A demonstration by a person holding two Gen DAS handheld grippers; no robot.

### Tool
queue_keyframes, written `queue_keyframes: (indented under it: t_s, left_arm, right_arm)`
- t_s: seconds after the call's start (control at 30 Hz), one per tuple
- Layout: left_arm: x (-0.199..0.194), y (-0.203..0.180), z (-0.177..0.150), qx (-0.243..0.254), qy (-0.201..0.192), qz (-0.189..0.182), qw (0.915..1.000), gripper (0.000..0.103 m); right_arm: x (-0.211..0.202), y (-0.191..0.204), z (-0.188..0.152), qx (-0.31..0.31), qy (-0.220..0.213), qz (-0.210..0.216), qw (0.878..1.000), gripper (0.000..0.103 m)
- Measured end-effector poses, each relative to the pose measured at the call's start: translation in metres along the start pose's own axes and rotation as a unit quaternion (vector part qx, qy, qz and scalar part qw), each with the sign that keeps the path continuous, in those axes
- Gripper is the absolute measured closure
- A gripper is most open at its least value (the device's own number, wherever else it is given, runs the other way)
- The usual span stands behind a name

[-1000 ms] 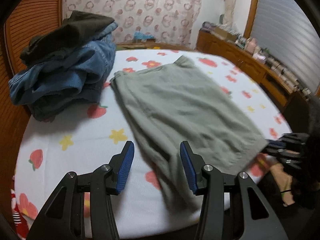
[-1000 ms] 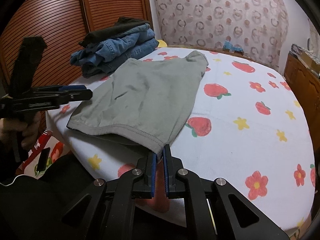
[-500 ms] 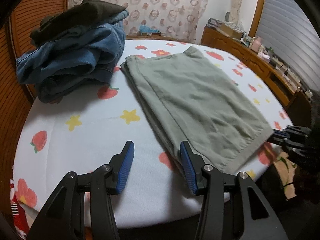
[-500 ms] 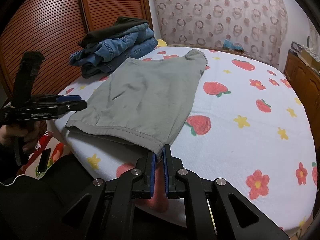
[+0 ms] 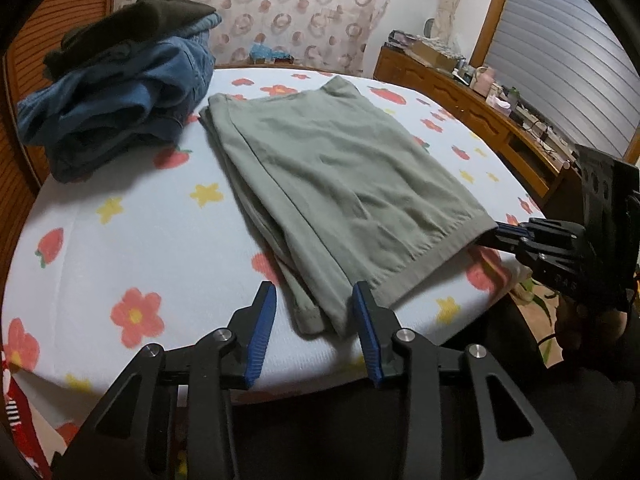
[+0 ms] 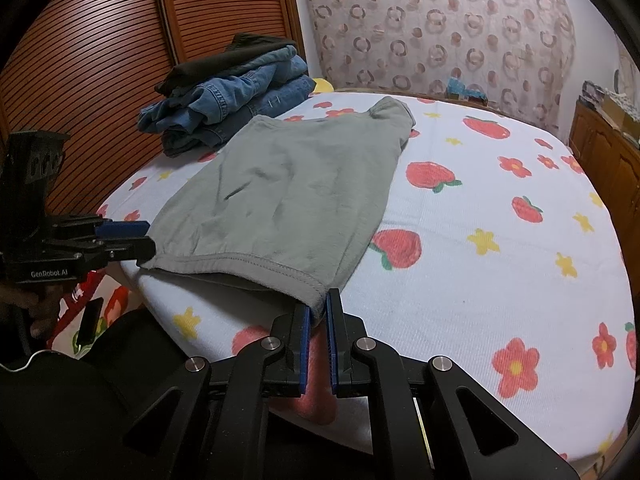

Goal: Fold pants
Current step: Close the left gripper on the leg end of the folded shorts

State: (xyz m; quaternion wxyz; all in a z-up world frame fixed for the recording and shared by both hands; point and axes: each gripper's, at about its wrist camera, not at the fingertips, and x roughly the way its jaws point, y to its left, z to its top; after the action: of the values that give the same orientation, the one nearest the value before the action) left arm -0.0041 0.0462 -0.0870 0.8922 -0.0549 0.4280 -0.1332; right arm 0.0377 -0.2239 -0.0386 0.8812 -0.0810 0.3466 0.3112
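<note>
Grey-green pants [image 5: 340,176] lie folded flat on the bed, the hem end at its near edge. My left gripper [image 5: 314,300] has its blue pads on either side of the near left hem corner. Its jaws are closing, with a gap still showing between the pads and the cloth. In the right wrist view the left gripper [image 6: 138,238] sits at the left end of the hem of the pants [image 6: 288,184]. My right gripper [image 6: 318,312] is shut on the other hem corner, and it also shows as the right gripper [image 5: 504,232] at the right of the left wrist view.
A pile of jeans and dark clothes [image 5: 120,100] sits at the bed's far left, close to the pants' waist end. The bed sheet [image 6: 500,280] with strawberries and flowers stretches right. Louvred wooden doors [image 6: 100,80] stand left, a wooden sideboard [image 5: 460,96] right.
The left gripper has moved in to the near left hem corner, which now lies between its narrower jaws. The right gripper has kept still, holding its corner.
</note>
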Motion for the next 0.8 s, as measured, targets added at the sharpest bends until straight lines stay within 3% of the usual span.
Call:
queue_keyframes:
  t_s: [0.23,0.43,0.8]
  left_arm:
    - [-0.0007,-0.0019,-0.0032,-0.002,-0.001,-0.010,0.9999,0.067]
    - [-0.0002,-0.0009,-0.0032,-0.003,-0.003,-0.012,0.9999,0.084]
    - [-0.0041,-0.0018,-0.0026,-0.003,-0.010,-0.022,0.9997,0.090]
  right_arm:
    - [0.0007,0.0001,-0.0006,0.003,0.000,0.001,1.000,0.097]
    - [0.0006,-0.0001,-0.0006,0.003,0.000,0.001,1.000,0.097]
    - [0.0008,-0.0003,-0.0006,0.003,0.001,0.001,1.000,0.097]
